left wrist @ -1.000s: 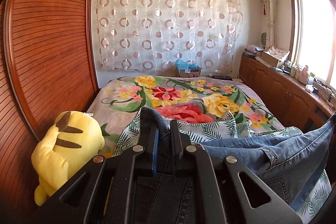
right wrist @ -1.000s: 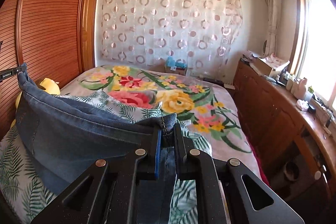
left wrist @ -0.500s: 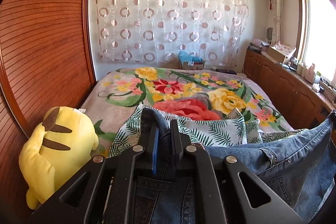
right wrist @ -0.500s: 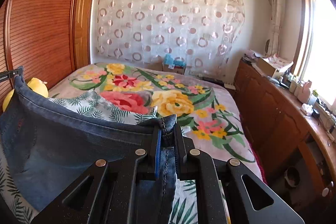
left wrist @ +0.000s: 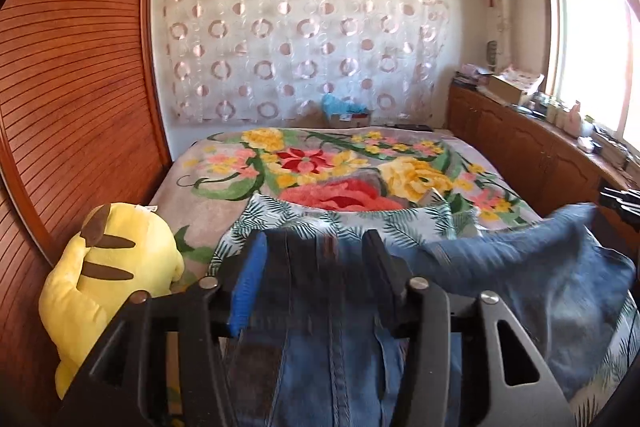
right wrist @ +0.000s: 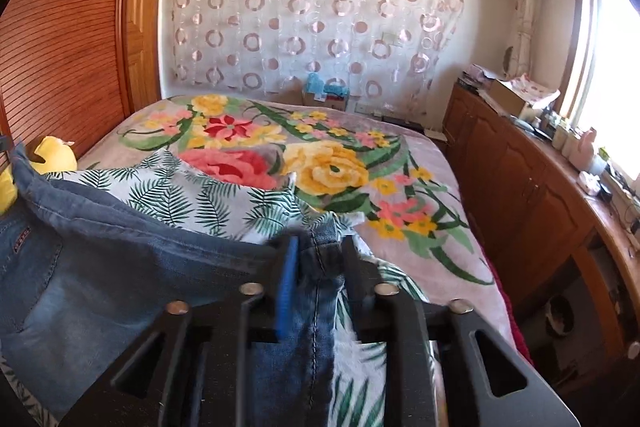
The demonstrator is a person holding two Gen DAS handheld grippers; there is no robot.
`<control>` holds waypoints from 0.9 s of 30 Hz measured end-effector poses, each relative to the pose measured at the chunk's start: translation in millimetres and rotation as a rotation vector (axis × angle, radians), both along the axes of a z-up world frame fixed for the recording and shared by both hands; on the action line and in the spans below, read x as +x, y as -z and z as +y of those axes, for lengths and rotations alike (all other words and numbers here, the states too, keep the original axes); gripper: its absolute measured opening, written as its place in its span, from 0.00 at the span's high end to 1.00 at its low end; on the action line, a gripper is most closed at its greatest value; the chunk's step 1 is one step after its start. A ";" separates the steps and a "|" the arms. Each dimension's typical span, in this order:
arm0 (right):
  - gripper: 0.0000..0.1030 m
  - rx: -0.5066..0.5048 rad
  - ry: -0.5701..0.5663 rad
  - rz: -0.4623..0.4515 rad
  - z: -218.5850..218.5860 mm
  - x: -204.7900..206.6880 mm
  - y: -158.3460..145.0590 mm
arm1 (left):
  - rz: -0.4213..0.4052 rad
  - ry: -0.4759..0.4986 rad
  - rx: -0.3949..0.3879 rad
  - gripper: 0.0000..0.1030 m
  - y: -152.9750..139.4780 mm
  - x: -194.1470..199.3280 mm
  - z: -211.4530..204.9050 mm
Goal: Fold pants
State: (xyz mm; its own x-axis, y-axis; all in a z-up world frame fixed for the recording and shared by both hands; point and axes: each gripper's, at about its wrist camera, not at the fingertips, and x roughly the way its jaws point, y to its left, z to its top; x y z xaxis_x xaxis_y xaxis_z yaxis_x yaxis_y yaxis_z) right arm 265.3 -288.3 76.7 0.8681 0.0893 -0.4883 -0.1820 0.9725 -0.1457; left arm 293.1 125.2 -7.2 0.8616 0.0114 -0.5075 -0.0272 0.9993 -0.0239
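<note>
The blue denim pants (left wrist: 520, 279) hang spread between my two grippers over the bed. In the left wrist view my left gripper (left wrist: 316, 247) has its jaws wide apart, with the blurred denim edge lying loose between them. In the right wrist view my right gripper (right wrist: 318, 247) also has its jaws apart, and the waistband hem of the pants (right wrist: 100, 267) sits between them. The far end of the pants reaches toward the other gripper in each view.
A leaf-print sheet (left wrist: 360, 219) lies under the pants on a floral blanket (left wrist: 328, 163). A yellow plush toy (left wrist: 108, 287) sits at the left by the slatted wooden wardrobe (left wrist: 72, 107). Wooden cabinets (right wrist: 532, 195) with clutter run along the right under the window.
Both grippers have opened from shut on the denim. The pants have sunk lower toward the bed and both views have tilted down slightly.
</note>
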 end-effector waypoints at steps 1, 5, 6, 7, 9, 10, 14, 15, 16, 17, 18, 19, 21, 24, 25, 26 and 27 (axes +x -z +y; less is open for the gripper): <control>0.71 0.010 -0.002 0.001 -0.1 -2.2 0.8 | 0.004 0.004 0.005 0.31 -0.2 -5.7 -2.0; 0.55 0.026 -0.002 -0.001 -6.2 -30.4 0.4 | 0.011 0.035 0.008 0.21 3.6 -29.5 -10.1; 0.52 0.034 -0.013 0.005 -8.3 -39.4 1.3 | 0.018 0.039 0.006 0.21 6.0 -35.0 -12.3; 0.50 0.039 -0.015 0.012 -10.5 -48.3 3.2 | 0.025 0.043 0.001 0.21 9.1 -41.8 -14.6; 0.49 0.048 -0.014 0.023 -16.9 -65.2 8.0 | 0.041 0.049 -0.008 0.21 14.0 -50.6 -18.6; 0.48 0.053 -0.020 0.030 -19.9 -74.1 10.1 | 0.049 0.053 -0.015 0.21 17.2 -55.3 -20.6; 0.48 0.056 -0.032 0.060 -30.8 -101.9 14.8 | 0.075 0.080 -0.021 0.21 28.7 -71.4 -30.0; 0.48 0.060 -0.034 0.066 -32.6 -107.6 14.8 | 0.077 0.080 -0.013 0.21 30.7 -74.8 -32.0; 0.48 0.069 -0.036 0.076 -35.0 -111.4 15.0 | 0.082 0.078 -0.005 0.21 32.9 -78.0 -33.4; 0.47 0.081 -0.039 0.086 -37.6 -114.6 16.9 | 0.087 0.075 -0.002 0.21 34.5 -80.5 -33.5; 0.47 0.087 -0.038 0.096 -39.7 -114.3 16.1 | 0.092 0.072 -0.004 0.21 36.1 -83.3 -32.8; 0.46 0.089 -0.034 0.104 -41.5 -113.6 17.0 | 0.095 0.071 -0.008 0.21 37.1 -85.6 -31.3; 0.44 0.090 -0.023 0.113 -41.3 -111.9 17.8 | 0.103 0.064 -0.010 0.21 40.3 -90.2 -28.1; 0.42 0.136 -0.002 0.114 -44.6 -105.0 16.6 | 0.109 0.045 -0.011 0.21 43.9 -97.5 -23.2; 0.42 0.142 0.006 0.115 -44.8 -101.9 15.9 | 0.111 0.040 -0.015 0.21 44.6 -100.3 -21.3; 0.41 0.134 0.022 0.114 -44.7 -98.7 16.8 | 0.111 0.035 -0.018 0.21 45.1 -103.7 -19.0; 0.41 0.122 0.041 0.119 -43.3 -94.6 19.0 | 0.110 0.030 -0.018 0.21 45.3 -107.1 -17.5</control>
State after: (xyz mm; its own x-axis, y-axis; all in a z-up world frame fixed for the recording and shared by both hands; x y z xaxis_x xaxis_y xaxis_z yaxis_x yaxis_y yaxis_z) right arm 170.7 -331.6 57.6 0.8087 0.1197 -0.5759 -0.1504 0.9886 -0.0058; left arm 186.0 107.7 -52.5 0.8006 -0.0234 -0.5988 -0.0008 0.9992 -0.0400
